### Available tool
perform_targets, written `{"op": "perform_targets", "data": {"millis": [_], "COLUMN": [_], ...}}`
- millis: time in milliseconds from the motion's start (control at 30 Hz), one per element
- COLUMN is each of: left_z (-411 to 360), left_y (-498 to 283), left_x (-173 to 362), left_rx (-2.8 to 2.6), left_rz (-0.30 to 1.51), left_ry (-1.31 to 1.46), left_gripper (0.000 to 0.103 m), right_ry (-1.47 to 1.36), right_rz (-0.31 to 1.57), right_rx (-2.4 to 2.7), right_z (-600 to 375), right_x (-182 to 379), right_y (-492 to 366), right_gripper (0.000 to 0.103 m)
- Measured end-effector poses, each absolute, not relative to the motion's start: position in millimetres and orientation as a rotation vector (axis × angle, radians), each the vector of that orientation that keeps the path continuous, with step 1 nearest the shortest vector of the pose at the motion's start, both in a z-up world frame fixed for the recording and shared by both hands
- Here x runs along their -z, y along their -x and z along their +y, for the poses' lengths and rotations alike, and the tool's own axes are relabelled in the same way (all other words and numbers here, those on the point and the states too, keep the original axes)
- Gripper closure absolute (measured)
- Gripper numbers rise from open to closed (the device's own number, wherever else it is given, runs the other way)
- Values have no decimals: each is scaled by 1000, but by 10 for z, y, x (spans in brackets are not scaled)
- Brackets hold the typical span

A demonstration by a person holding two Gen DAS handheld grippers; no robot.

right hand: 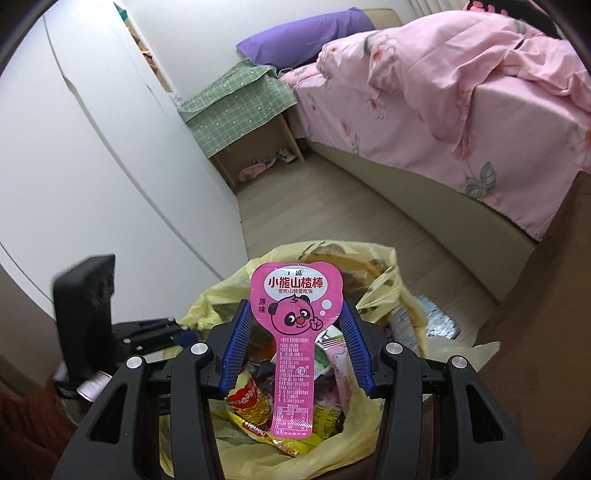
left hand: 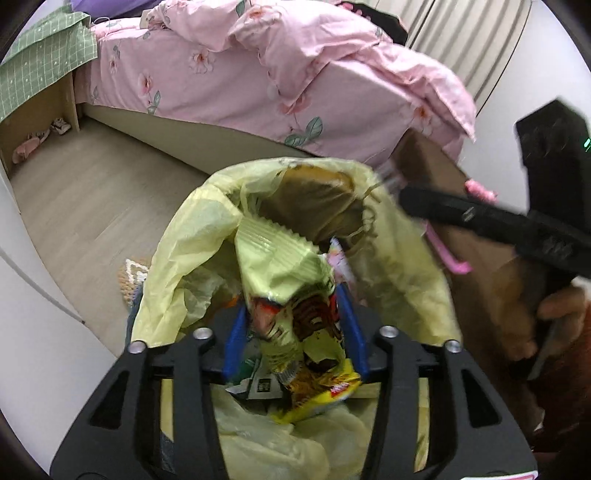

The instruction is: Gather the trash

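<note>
1. Left gripper (left hand: 293, 325): low centre of the left wrist view. Its blue fingers (left hand: 233, 341) stand at a moderate spread on either side of a crumpled yellow-green snack wrapper (left hand: 291, 295). The wrapper fills the gap; whether the pads press it cannot be told.
2. Yellow trash bag (left hand: 207, 236): centre of the left wrist view, mouth open upward, directly under and ahead of the left gripper. Packets lie inside it, a yellow one (left hand: 325, 391) lowest in frame.
3. Right gripper (right hand: 293, 332): low centre of the right wrist view. Its blue fingers (right hand: 236, 347) stand apart, and a pink paddle-shaped wrapper (right hand: 295, 332) with a cartoon bear face stands upright between them. The wrapper's wide head reaches close to both fingers; contact cannot be confirmed.
4. The pink wrapper sits over the open mouth of the trash bag (right hand: 369, 435), which holds further packets in this view.
5. In the left wrist view the right gripper appears at the right edge as a dark blurred bar, with a pink strip (left hand: 448, 258) below it.
6. Surroundings: a bed with pink floral bedding (right hand: 461, 110) upper right of the right wrist view; a purple pillow (right hand: 306, 33) at top centre; a green checked cloth (right hand: 236, 96) over a small bedside stand; white cupboard doors (right hand: 92, 147) at left; pale wood floor (right hand: 332, 206) in the middle.
</note>
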State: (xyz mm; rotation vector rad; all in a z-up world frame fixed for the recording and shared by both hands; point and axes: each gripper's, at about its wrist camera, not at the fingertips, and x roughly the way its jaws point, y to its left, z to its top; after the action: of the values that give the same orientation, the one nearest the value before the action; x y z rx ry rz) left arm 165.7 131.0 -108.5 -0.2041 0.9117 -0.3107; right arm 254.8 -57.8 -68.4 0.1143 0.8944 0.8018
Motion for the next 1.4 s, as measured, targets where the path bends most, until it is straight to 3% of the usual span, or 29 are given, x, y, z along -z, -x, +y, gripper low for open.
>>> {"op": "perform_targets", "data": {"millis": [200,267,333,467,733,1000,1400], "left_z": [1319,1303,1270,1221,999,618,572], "left_y": [-1579,-1529,-1430,-1192,-495,49,273], "left_x": [955,897,793,579,205,28,-135], "left_rx": [328,328,314,268,104,79,-108], "left_rz": [923,927,906,873,787,734,695], "left_ry": [257,261,253,264,191,101,4], "left_gripper": [45,28,18,12,11,11,11], "right_ry": [-153,-167,-187,-182,-22,35,33], "right_rz": [922,920,905,845,742,731,692], "right_rx": [-778,-778,-770,-724,-561,-411,-417], "right_z": [-617,-646,-722,-932,-1317,-1558,-1592], "right_x": [697,689,621,435,59,24,18], "right_y": [-2537,-2514,-2473,-2237,-1331,-428,-33], "right_gripper": [55,47,46,46,46,46,46]}}
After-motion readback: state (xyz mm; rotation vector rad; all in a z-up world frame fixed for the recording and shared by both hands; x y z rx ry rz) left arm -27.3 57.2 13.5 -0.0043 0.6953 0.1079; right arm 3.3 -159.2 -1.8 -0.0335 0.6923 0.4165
